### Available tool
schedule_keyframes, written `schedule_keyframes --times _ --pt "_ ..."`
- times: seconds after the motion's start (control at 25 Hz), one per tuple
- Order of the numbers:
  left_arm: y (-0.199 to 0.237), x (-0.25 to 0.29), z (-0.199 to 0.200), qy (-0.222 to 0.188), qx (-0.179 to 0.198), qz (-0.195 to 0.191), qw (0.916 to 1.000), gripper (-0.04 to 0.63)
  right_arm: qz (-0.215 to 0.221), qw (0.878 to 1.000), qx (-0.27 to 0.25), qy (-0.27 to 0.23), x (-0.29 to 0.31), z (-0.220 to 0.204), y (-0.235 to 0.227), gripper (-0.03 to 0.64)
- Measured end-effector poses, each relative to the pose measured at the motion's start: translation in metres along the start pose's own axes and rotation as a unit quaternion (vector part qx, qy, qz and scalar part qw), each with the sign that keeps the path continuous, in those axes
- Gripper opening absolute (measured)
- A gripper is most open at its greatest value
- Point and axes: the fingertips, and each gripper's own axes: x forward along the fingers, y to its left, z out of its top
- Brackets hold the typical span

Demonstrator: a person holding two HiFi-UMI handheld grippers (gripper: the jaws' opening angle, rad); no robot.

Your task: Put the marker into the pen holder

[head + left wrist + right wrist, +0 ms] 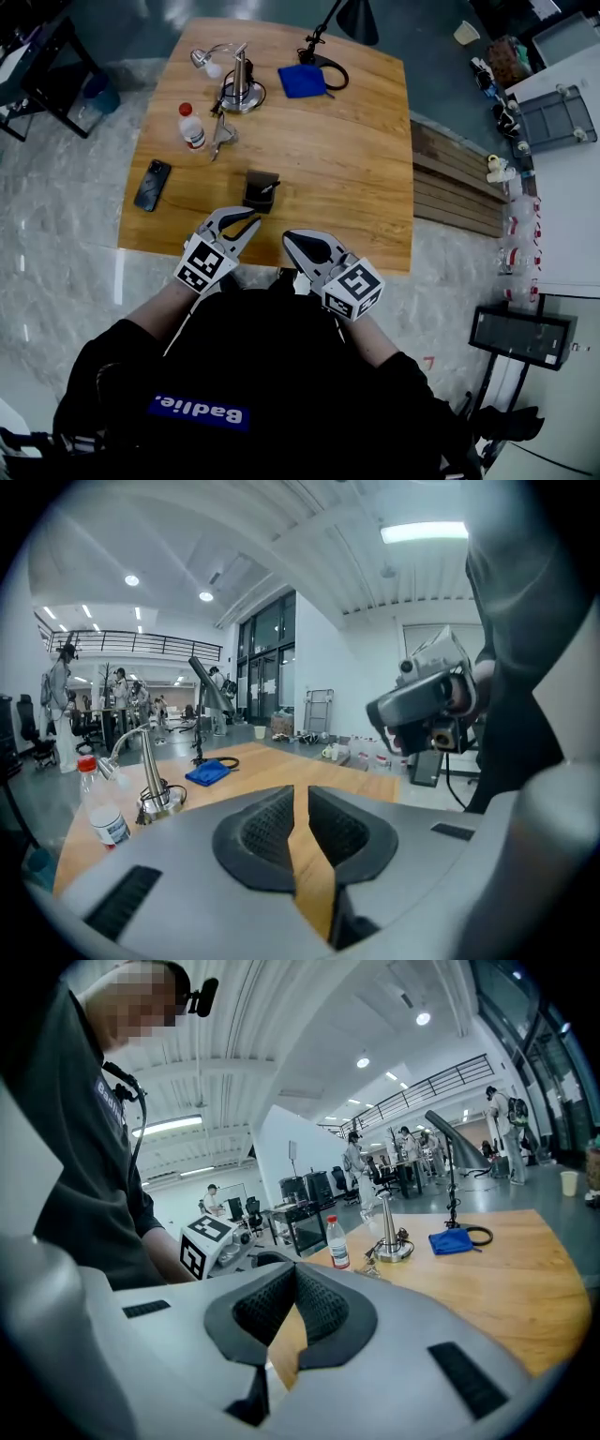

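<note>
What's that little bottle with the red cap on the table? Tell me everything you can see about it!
The bottle is small and looks like clear plastic, with a red cap screwed on and a white label round its middle. It stands upright on the wooden table, in the far left part, just left of a metal stand with a round base. Only the table seems to touch it. I cannot tell how full it is.
</note>
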Motion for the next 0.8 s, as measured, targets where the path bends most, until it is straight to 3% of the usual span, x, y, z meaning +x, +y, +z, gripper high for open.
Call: schedule_keyframes --times 0.32,0.52,0.8 --pt "-0.011 -0.054 0.041 -0.036 -0.075 -0.033 0.9960 0.054 -0.007 1.000 -0.007 -0.014 0.015 0.000 0.028 0.006" --pt "-0.023 -0.073 0.068 -0.056 -0.062 -0.054 0.9951 0.011 -0.007 0.999 -0.021 -0.028 0.018 0.009 0.037 0.006" --pt "-0.039 -0.075 0.066 -0.067 -0.060 -0.058 0.9943 0.009 -0.004 0.999 -0.021 -0.028 0.023 0.006 0.033 0.006"
